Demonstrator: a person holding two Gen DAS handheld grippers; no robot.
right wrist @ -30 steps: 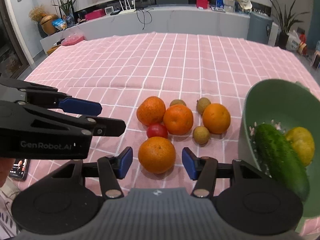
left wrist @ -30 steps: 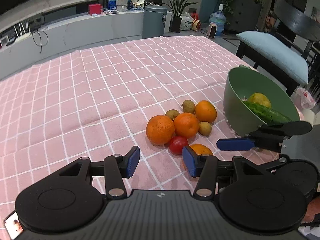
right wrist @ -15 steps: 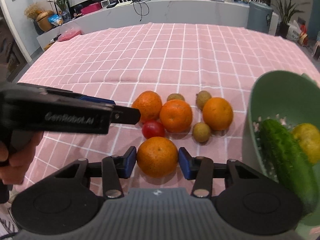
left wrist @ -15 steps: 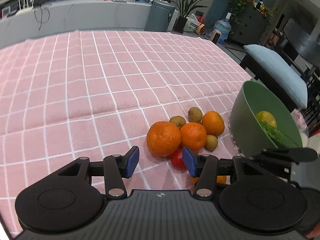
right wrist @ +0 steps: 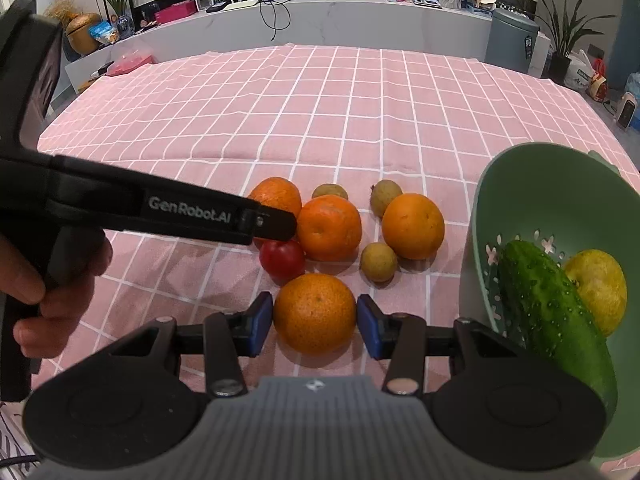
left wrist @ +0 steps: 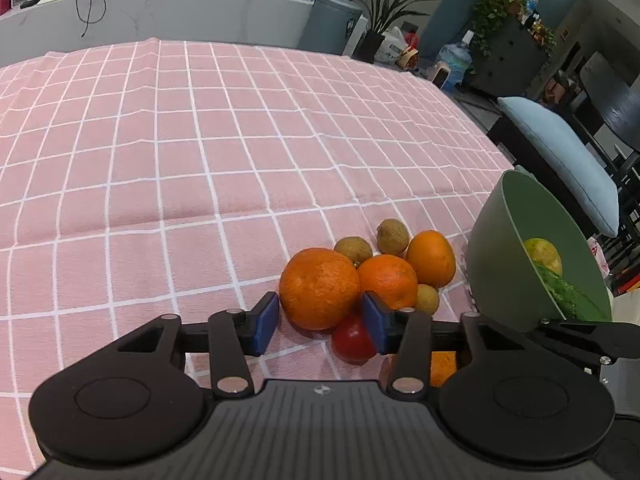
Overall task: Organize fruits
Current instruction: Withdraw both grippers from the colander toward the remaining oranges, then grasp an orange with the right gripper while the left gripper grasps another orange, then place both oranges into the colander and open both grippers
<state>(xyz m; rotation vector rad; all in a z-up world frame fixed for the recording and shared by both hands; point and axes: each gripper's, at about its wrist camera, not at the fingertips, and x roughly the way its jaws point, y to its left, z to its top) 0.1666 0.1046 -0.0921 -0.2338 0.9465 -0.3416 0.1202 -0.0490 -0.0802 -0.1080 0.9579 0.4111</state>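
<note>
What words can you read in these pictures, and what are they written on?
"GenRobot.AI" – white letters on the black side of the left hand-held gripper, seen in the right wrist view.
Sticker on the grey bin by the far counter: too small to read.
Boxes and packets on the far counter: too blurred to read.
Nothing is written on the fruits, the green bowl or the pink checked tablecloth.

Both grippers closer to oranges

4 oranges, 3 longans, 1 tomato.
</note>
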